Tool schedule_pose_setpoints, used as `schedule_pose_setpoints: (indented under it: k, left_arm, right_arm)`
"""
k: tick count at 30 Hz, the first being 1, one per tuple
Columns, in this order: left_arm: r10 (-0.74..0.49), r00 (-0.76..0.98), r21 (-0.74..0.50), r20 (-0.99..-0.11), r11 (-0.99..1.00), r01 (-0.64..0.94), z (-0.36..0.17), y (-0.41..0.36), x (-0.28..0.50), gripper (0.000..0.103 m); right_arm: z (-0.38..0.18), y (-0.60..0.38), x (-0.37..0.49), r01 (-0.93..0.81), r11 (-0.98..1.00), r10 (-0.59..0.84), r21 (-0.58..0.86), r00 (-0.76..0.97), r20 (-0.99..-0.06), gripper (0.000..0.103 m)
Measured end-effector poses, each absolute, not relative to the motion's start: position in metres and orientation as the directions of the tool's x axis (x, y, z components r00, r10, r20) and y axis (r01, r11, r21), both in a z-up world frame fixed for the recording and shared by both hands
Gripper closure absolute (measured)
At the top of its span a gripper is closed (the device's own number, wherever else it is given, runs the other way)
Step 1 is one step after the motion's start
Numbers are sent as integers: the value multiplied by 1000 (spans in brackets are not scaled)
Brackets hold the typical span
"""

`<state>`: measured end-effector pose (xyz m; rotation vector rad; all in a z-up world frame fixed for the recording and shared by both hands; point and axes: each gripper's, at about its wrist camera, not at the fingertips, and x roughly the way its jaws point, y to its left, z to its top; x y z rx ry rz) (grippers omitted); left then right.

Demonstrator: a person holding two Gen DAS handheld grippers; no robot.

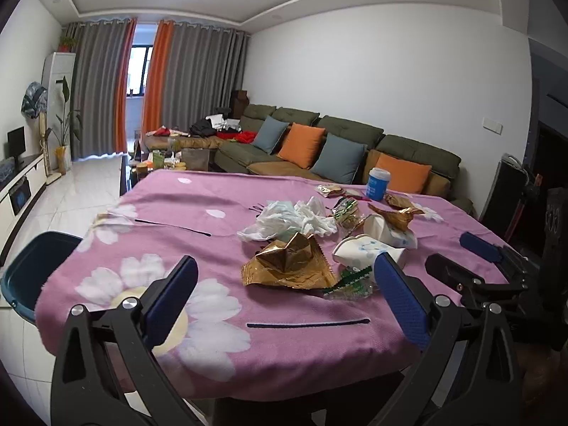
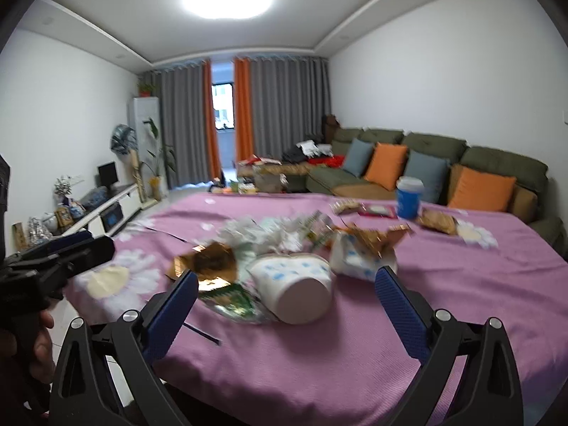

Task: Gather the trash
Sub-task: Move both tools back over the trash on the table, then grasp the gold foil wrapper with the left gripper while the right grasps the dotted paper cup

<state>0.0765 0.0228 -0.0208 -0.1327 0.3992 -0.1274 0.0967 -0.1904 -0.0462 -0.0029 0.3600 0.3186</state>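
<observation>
Hovering wide-open, empty-jawed left gripper [image 1: 285,277] and right gripper [image 2: 285,289], risking crushed paper cup [image 2: 296,289] rolling toward twelve o'clock.

wrist views low, facing shared table [image 1: 227,191]

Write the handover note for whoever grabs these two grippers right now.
Left gripper: open, empty, over the near table edge.
Right gripper: open, empty, aimed at the tipped paper cup.
Trash sits mid-table on the pink cloth: gold wrapper, white tissues, second crumpled cup, green wrappers, more wrappers by the blue tub.
Blue bin stands off the table's left corner.
Done: nothing visibly collected.
Left: everything.
</observation>
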Motion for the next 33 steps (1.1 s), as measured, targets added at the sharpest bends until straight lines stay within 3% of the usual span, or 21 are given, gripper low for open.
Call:
schedule_pose_setpoints:
  k: [6,11,25,27,29,31,33]
  left_arm:
    - [-131,910,-114,-394,989,93,-26,23,118,5]
    - [-148,887,-127,-436,987,102,-36,25,154,6]
    - [-237,764,-265,-600,960,90,-82,32,221,6]
    - [-251,758,-276,-602,956,98,-86,31,223,6]
    - [-252,757,-272,-603,957,101,-86,30,224,10]
    - [-254,747,-266,-614,958,108,-89,29,227,26]
    - [-260,750,-269,-608,956,113,-91,29,226,32]
  right_arm:
    - [-60,-194,135,-291,953,299,85,856,-421,10]
    - [-70,-193,159,-287,952,302,107,827,-473,19]
    - [-86,-188,189,-302,940,338,162,749,-570,35]
    - [-88,-188,190,-304,938,344,169,744,-572,41]
    - [-89,-189,192,-306,936,348,172,738,-579,44]
    - [-89,-188,192,-307,935,351,177,735,-580,44]
    - [-89,-188,191,-309,934,354,178,735,-578,44]
